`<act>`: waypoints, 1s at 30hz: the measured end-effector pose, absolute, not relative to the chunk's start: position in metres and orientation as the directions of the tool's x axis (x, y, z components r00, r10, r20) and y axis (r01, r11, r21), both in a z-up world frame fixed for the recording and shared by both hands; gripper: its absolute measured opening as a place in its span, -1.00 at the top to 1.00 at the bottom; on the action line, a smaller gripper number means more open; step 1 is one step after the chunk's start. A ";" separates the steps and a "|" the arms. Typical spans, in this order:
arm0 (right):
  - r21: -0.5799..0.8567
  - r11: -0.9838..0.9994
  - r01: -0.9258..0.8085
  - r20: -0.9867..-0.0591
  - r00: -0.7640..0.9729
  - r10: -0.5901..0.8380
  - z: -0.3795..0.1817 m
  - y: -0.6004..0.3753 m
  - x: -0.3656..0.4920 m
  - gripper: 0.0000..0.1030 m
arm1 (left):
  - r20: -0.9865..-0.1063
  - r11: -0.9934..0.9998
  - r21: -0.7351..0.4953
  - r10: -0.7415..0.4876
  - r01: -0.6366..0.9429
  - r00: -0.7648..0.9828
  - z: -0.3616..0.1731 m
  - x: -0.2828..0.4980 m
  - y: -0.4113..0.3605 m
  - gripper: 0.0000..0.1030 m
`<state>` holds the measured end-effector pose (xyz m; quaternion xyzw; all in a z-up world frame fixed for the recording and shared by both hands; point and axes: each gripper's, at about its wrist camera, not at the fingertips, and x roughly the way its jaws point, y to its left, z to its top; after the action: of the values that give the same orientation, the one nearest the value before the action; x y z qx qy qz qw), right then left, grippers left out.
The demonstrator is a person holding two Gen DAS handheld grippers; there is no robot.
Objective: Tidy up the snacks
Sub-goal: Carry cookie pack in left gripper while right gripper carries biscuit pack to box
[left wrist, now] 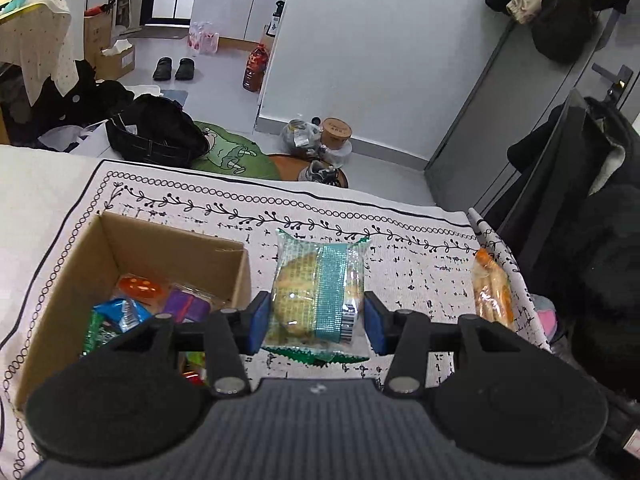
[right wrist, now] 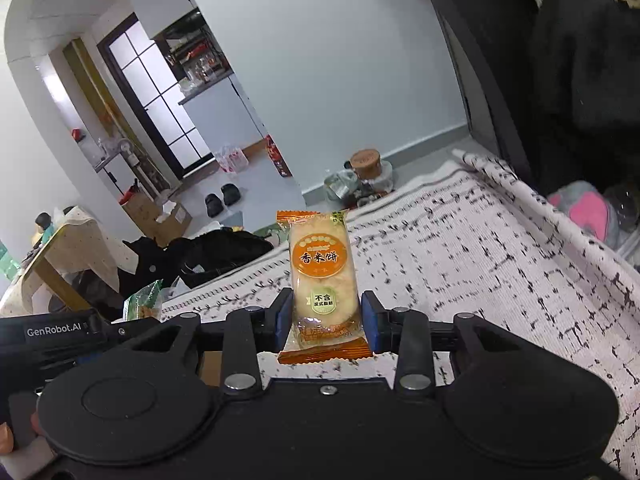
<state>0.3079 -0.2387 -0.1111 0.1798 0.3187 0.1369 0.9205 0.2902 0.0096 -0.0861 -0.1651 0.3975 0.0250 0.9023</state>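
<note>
Left wrist view first: the left tool [left wrist: 315, 322] is clamped on a green-wrapped rice cracker pack [left wrist: 316, 292], pads squeezing its long sides near the lower end, pack held up above the patterned cloth [left wrist: 420, 280] on the counter. Just to its left sits the cardboard box [left wrist: 176, 248] with a few colourful snacks already inside, and another orange packet [left wrist: 492, 288] shows near the cloth's right edge. Right wrist view: the right tool [right wrist: 326, 322] is clamped the same way on an orange-wrapped rice cracker pack [right wrist: 322, 276], standing upright in the jaws above the cloth. My guess is both packs are super light, crinkly and a bit slippery, and the crackers inside snap easily, so pinch the sides gently, not the flimsy sealed ends.
</note>
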 end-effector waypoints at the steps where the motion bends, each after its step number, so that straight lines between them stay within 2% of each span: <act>1: 0.414 0.900 -0.140 -0.535 0.762 0.365 -0.109 -0.236 0.308 0.32 | -0.722 0.942 -0.286 -0.090 -0.178 0.686 -0.084 0.289 0.013 0.07; 15: 0.442 0.878 -0.186 -0.522 0.742 0.420 -0.090 -0.174 0.306 0.31 | -0.683 0.894 -0.373 -0.081 -0.251 0.725 -0.063 0.267 0.074 0.07; 27: 0.446 0.860 -0.248 -0.538 0.693 0.480 -0.094 -0.110 0.302 0.31 | -0.692 0.831 -0.440 -0.074 -0.339 0.718 -0.071 0.260 0.128 0.06; 28: 0.447 0.859 -0.249 -0.542 0.689 0.482 -0.095 -0.106 0.302 0.31 | -0.691 0.822 -0.449 -0.072 -0.349 0.719 -0.072 0.259 0.131 0.05; 30: 0.443 0.860 -0.253 -0.550 0.681 0.483 -0.097 -0.099 0.302 0.31 | -0.698 0.811 -0.457 -0.071 -0.366 0.713 -0.076 0.260 0.137 -0.12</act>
<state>0.3018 -0.0991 -0.0965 0.1680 0.3433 0.2042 0.9012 0.2598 0.1370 -0.0758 -0.2959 0.3695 0.0842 0.8768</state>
